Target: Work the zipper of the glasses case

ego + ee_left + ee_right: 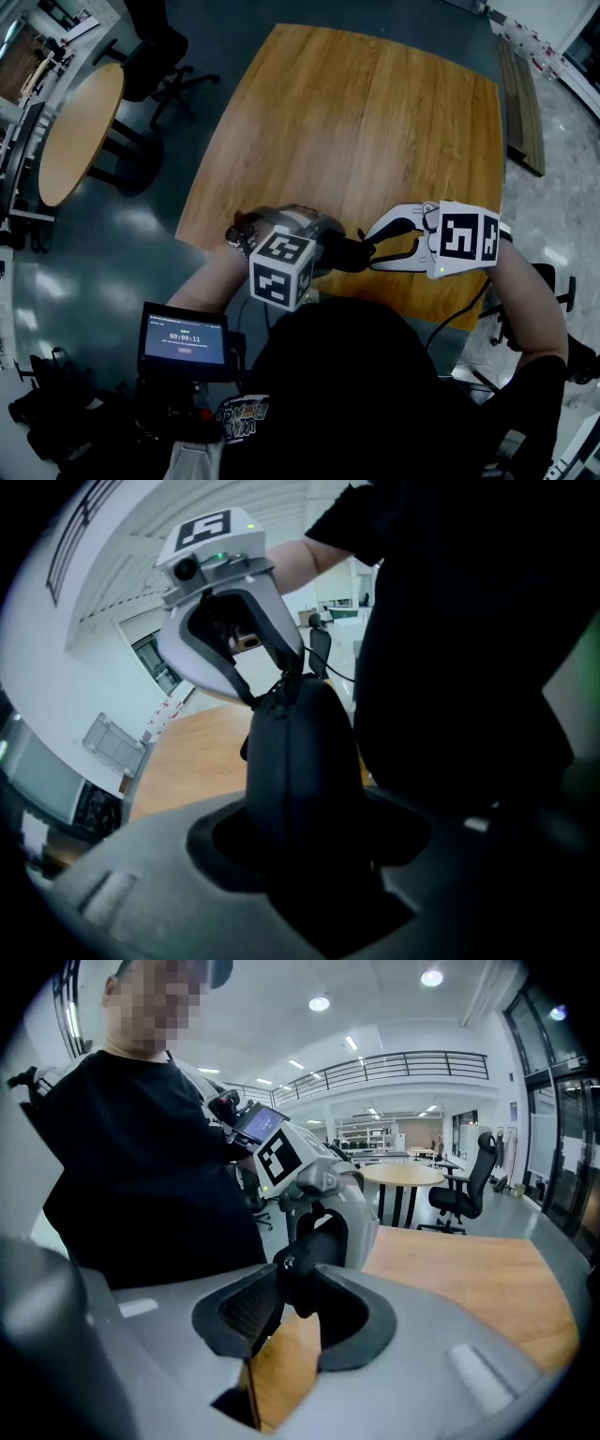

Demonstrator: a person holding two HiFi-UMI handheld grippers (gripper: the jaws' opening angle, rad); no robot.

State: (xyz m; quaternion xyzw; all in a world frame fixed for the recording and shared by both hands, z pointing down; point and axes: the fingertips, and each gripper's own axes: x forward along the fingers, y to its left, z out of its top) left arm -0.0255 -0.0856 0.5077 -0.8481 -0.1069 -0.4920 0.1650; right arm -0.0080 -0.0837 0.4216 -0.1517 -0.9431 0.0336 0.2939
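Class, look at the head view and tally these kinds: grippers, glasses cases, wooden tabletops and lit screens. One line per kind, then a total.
Grippers: 2, the left gripper and the right gripper
Glasses cases: 1, the black glasses case
Wooden tabletops: 2, the large table and the round table
Lit screens: 1, the screen
Total: 6

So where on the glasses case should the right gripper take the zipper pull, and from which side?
Probably the zipper pull at the free end of the glasses case, coming end-on, opposite the left gripper clamping the other end. Only that end sticks out; the right gripper faces it, jaws apart.
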